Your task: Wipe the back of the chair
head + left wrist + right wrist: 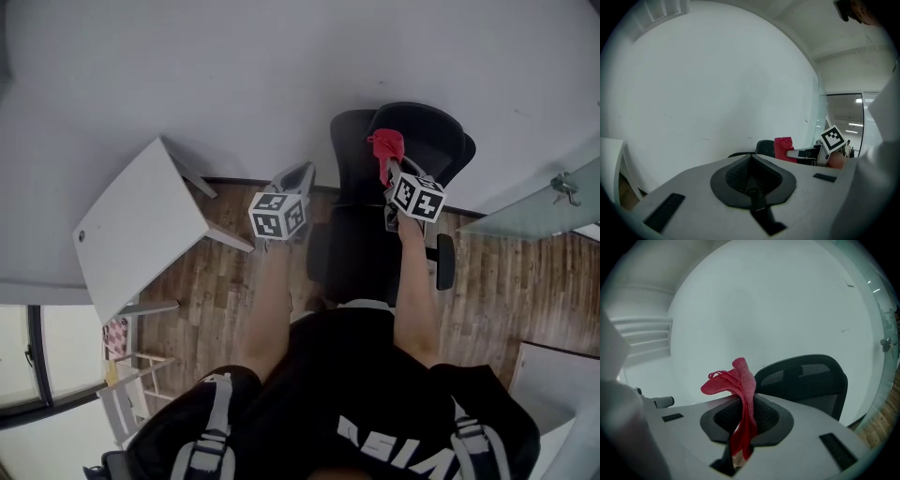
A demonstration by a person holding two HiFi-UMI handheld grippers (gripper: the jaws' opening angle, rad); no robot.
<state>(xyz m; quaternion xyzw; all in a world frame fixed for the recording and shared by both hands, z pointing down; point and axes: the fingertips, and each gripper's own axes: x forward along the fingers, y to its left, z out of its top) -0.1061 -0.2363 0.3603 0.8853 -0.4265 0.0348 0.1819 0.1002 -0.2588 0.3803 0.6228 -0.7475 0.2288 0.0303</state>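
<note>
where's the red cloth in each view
Head view: the red cloth is upper right of centre, at the tip of the right gripper.
Left gripper view: small, right of centre.
Right gripper view: dead centre, pinched between the jaws.
Shared landmark: the black chair back, right beside the cloth in all three.

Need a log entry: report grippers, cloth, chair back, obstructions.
Right gripper shut on red cloth. Left gripper shut, empty. Cloth near chair back, contact unclear. No obstruction visible.
</note>
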